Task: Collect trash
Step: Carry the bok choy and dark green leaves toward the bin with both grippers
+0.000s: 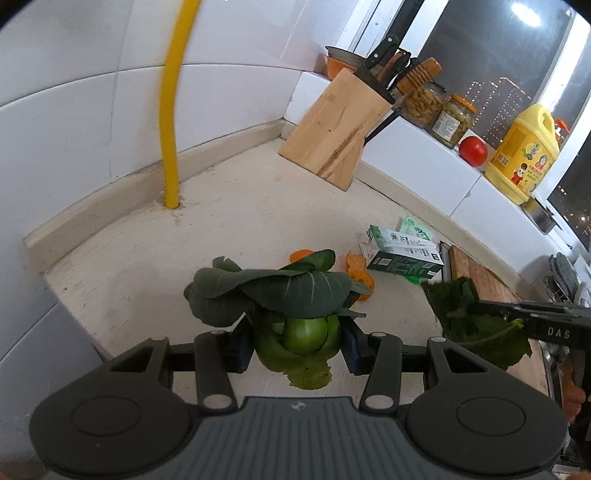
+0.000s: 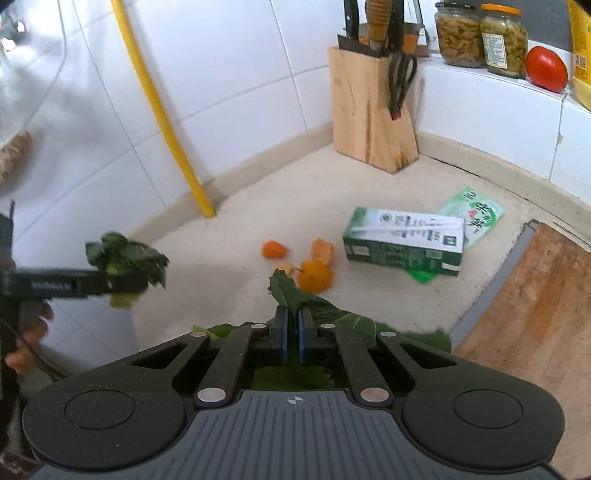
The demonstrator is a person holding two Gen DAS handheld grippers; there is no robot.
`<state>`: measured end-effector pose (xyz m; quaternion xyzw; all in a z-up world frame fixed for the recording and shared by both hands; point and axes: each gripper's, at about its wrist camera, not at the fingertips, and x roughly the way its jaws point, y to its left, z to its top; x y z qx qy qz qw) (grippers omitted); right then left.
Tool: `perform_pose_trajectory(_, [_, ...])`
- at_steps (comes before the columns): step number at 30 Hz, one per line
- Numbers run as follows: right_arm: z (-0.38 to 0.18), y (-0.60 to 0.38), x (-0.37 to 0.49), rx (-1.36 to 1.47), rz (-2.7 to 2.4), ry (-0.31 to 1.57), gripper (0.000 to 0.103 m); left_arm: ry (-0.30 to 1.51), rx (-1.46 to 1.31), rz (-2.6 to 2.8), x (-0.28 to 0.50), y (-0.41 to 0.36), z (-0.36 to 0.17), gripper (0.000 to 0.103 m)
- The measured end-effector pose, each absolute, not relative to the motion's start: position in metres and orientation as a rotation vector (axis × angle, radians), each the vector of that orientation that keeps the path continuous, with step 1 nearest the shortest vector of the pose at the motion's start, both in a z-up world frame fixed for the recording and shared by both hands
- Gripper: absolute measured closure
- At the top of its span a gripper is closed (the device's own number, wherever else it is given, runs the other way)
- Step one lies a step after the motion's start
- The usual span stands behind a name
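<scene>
Between the blue pads of the left tool (image 1: 297,345) sits a bok choy stub (image 1: 295,339), pinched at its pale green base, with dark leaves flopping over the top. It hangs above the tabletop (image 1: 155,266), out from the corner where the two walls meet. The right tool (image 2: 291,334) has its pads almost together on a dark green leaf (image 2: 295,295). That leaf sticks out past the pads and also spreads under the tool. Each tool shows in the other view too, off to one side with its greens.

Past the leaf, on the tabletop, lie bits of orange peel (image 2: 316,275). One small bit (image 2: 274,249) lies a little apart from the others. Beside the peel, toward the window side, a green and white carton (image 2: 404,242) lies flat on its side. A green packet (image 2: 476,214) pokes out from under it. A wooden cutting board (image 2: 532,295) lies along the right edge.

A wooden knife block (image 2: 369,114) stands in the back corner, with scissors (image 2: 400,79) in its side. A yellow pipe (image 2: 162,110) goes up the tiled wall. On the white ledge stand two jars (image 2: 482,35), a tomato (image 2: 546,69) and a yellow oil jug (image 1: 524,155).
</scene>
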<state>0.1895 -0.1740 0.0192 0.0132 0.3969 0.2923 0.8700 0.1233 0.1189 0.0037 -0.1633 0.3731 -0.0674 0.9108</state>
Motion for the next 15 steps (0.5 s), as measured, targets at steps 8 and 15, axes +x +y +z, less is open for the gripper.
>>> perform_pose_trajectory(8, [0.025, -0.157, 0.184, 0.030, 0.633, 0.811, 0.096, 0.751, -0.354, -0.107, 0.103, 0.132, 0.005, 0.062])
perform_pose_trajectory(15, [0.031, -0.135, 0.177, 0.020, 0.697, 0.803, 0.096, 0.739, -0.372, -0.063, 0.082, 0.145, 0.005, 0.062])
